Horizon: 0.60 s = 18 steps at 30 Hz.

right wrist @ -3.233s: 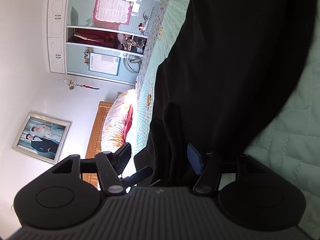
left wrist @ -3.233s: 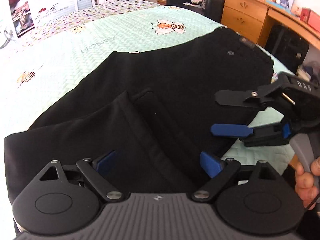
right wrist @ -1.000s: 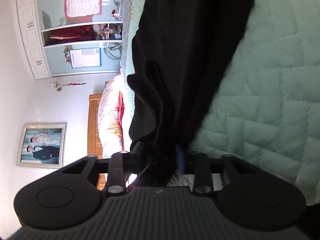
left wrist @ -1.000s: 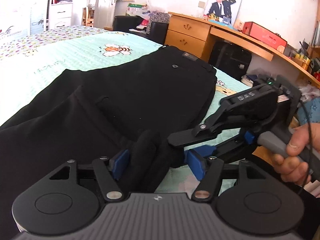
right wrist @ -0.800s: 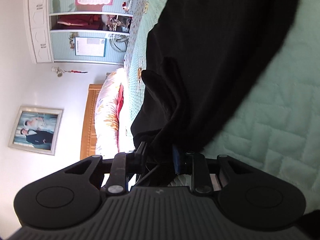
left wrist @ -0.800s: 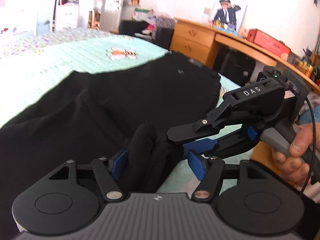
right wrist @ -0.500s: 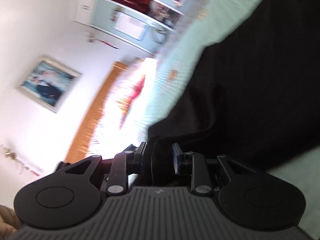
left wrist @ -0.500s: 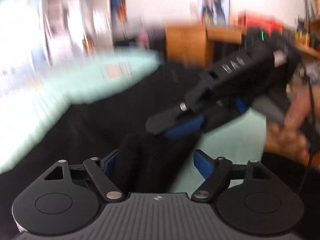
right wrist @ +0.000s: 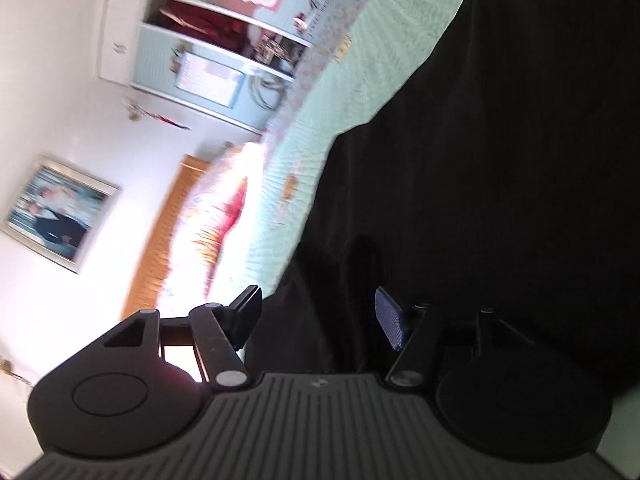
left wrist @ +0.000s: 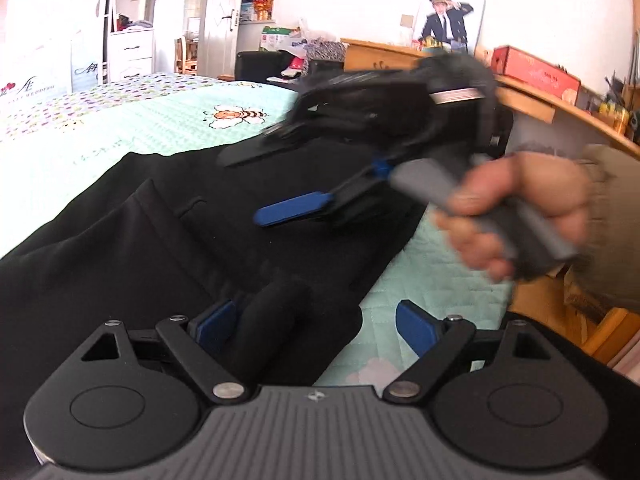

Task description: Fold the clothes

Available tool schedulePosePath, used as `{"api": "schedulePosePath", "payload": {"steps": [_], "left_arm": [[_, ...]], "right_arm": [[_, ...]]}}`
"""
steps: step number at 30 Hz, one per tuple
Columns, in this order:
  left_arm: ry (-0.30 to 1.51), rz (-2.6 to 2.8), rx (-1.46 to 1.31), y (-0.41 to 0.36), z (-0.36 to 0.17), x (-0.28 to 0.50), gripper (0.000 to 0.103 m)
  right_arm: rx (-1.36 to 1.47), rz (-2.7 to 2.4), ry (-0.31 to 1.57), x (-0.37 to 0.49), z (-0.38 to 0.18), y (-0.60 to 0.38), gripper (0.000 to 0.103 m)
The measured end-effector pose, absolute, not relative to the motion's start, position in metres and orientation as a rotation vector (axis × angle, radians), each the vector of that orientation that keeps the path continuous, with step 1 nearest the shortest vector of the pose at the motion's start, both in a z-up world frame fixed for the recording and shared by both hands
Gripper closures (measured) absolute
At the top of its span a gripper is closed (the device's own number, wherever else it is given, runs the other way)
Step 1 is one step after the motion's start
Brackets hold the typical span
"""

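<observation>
The black trousers (left wrist: 168, 216) lay spread across the mint-green quilted bedspread (left wrist: 132, 124), waistband end toward the wooden desk (left wrist: 532, 96) and near hem bunched at the bed's edge. The left gripper (left wrist: 316, 320) had its blue-padded fingers (left wrist: 216, 322) wide apart, a rolled lump of the hem standing between them against the left pad but not pinched. The right gripper (left wrist: 276, 184), blurred and held in the person's hand (left wrist: 516, 216), hung over the middle of the cloth with its fingers wide too; its own camera showed dark fabric between the pads, ungripped. To my eye this was the gap between one fold and the next. The next move would call for both grippers to close on an edge of the cloth, then lift evenly so it doesn't slide off the bed.
</observation>
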<state>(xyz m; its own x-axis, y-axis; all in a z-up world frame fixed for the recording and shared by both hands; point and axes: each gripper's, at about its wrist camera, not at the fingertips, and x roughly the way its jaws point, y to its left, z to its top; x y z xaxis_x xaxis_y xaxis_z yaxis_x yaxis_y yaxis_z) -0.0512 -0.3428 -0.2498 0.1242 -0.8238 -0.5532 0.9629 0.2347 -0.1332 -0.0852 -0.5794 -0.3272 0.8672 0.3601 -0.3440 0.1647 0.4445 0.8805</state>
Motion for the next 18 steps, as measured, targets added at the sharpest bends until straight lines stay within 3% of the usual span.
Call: {"api": "schedulePosePath", "payload": {"steps": [8, 11, 12, 18], "left_arm": [[0.563, -1.345, 0.264, -0.335, -0.253, -0.049, 0.020], [0.521, -1.346, 0.291, -0.333, -0.252, -0.055, 0.020], [0.507, -1.344, 0.298, -0.332, -0.252, -0.056, 0.020], [0.391, -1.346, 0.349, -0.330, -0.243, -0.062, 0.020]], "right_arm": [[1.110, 0.161, 0.630, -0.040, -0.337, -0.579, 0.048], [1.072, 0.194, 0.657, -0.029, -0.335, -0.574, 0.064], [1.053, 0.203, 0.658, -0.027, -0.332, -0.571, 0.074], [0.975, 0.279, 0.549, -0.021, -0.306, -0.570, 0.079]]}}
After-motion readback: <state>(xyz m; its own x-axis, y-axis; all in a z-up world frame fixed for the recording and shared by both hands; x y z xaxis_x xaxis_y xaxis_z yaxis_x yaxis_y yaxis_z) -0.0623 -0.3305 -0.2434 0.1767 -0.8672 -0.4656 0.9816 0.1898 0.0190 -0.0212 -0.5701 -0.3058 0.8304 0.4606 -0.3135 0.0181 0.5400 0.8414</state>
